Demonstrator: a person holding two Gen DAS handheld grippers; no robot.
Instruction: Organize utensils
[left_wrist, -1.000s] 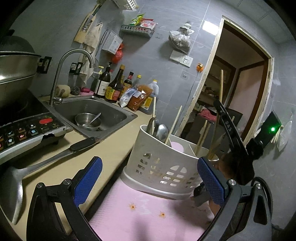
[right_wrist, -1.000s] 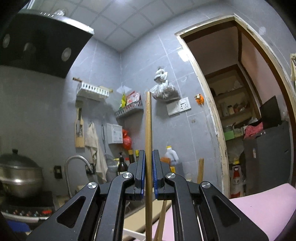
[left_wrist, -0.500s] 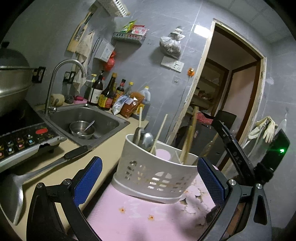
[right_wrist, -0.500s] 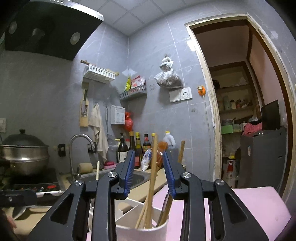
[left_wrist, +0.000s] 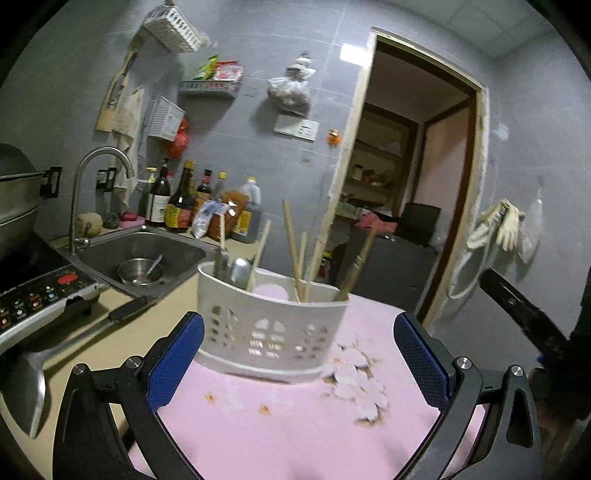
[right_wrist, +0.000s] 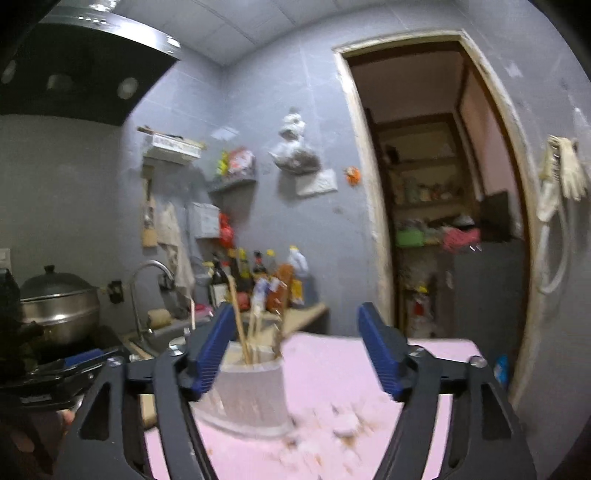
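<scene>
The chopsticks (left_wrist: 295, 254) stand in the white caddy (left_wrist: 271, 325) at the centre of my left view, on the pink mat (left_wrist: 295, 417). Their long axes run nearly upright, tips fanning toward the top of the frame, some leaning left, one leaning right. A spoon (left_wrist: 240, 271) sits bowl-up in the caddy's left compartment.

In my right view the caddy (right_wrist: 251, 387) shows low and left of centre, blurred. My right gripper (right_wrist: 295, 354) is opening, its jaws wide apart, nothing between the pads; the sticks (right_wrist: 240, 328) rise just past the left pad. My left gripper (left_wrist: 295, 362) is spread wide too and holds nothing, with the caddy framed beyond it.

The risk, I judge: that left pad is close to the leaning sticks, so a sideways swing could catch one and tip the light caddy. A ladle (left_wrist: 55, 354) still lies on the counter at lower left.
</scene>
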